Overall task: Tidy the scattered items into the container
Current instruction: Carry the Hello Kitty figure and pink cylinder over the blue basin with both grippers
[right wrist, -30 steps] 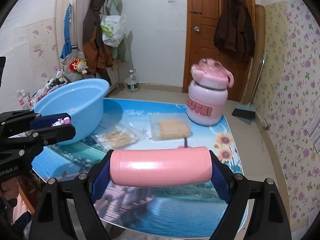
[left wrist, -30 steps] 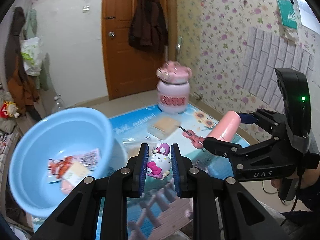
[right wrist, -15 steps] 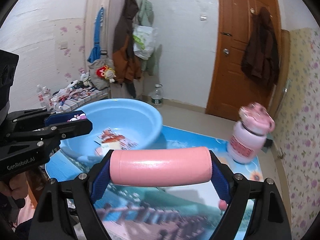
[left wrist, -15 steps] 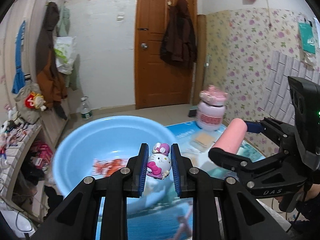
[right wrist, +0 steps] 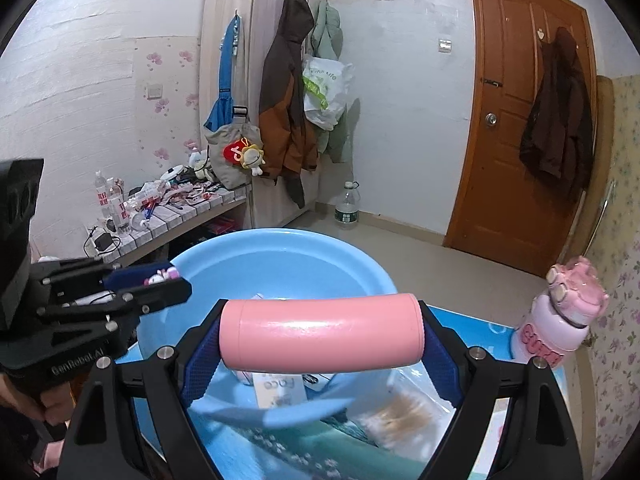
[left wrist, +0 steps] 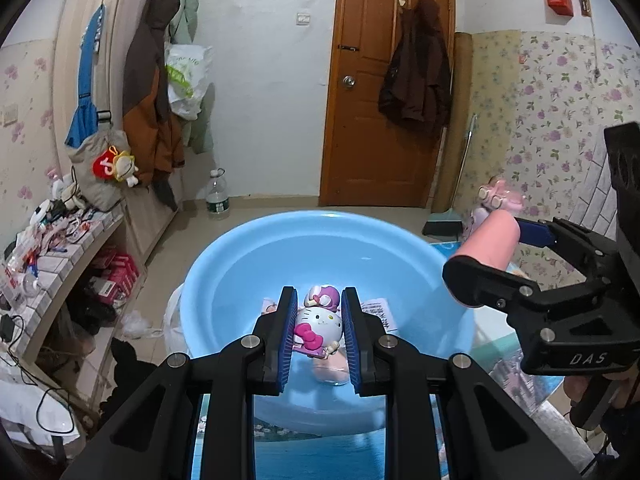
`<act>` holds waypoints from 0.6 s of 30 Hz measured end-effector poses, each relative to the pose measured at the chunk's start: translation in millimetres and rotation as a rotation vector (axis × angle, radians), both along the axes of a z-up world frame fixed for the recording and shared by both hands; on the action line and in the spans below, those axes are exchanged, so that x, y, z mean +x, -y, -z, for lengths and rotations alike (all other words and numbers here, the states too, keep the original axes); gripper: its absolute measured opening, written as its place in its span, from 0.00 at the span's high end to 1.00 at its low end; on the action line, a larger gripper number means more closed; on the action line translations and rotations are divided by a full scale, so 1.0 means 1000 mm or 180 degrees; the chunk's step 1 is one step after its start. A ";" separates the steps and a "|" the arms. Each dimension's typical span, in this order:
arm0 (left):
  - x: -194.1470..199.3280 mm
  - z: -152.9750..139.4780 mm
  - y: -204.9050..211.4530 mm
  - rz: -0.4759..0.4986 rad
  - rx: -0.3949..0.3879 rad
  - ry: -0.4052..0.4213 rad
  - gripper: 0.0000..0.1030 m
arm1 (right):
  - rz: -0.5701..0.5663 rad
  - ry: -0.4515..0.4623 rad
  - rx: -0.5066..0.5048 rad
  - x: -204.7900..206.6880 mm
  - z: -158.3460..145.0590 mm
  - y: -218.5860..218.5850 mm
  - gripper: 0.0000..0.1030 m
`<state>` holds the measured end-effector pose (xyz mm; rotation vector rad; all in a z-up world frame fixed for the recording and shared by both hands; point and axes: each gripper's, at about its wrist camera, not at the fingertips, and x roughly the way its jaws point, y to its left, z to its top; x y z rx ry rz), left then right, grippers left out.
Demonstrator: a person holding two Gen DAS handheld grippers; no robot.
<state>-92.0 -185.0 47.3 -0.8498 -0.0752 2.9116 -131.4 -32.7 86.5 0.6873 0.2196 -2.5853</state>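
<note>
Left tongs (left wrist: 318, 330) clamped on a Hello Kitty figurine (left wrist: 318, 326), lower centre, above the blue basin (left wrist: 224, 276): hard, light, slick; its round head suits the pads. Right tongs (right wrist: 320, 334) grip a pink cylinder (right wrist: 320, 330) end to end: rigid, glossy, could roll out.

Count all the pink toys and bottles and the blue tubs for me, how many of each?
Pink things: 3 (cat figure in the left tongs, pink cylinder in the right tongs, pink bottle standing on the table)
Blue things: 1 (blue basin)
Total: 4
</note>
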 end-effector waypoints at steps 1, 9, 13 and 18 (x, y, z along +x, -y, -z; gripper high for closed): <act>-0.003 0.001 -0.001 -0.0003 -0.0005 0.0013 0.80 | -0.0008 0.0015 0.0000 -0.003 0.002 0.003 0.14; -0.014 0.010 0.004 -0.0037 0.0019 0.0073 0.80 | 0.0009 0.0161 0.0043 -0.022 0.019 0.010 0.14; -0.015 0.012 0.005 -0.0035 0.0028 0.0089 0.80 | -0.0011 0.0183 0.0063 -0.026 0.022 0.011 0.14; -0.017 0.012 0.004 -0.0010 0.0010 0.0097 0.80 | -0.0041 0.0188 0.0071 -0.024 0.025 0.013 0.14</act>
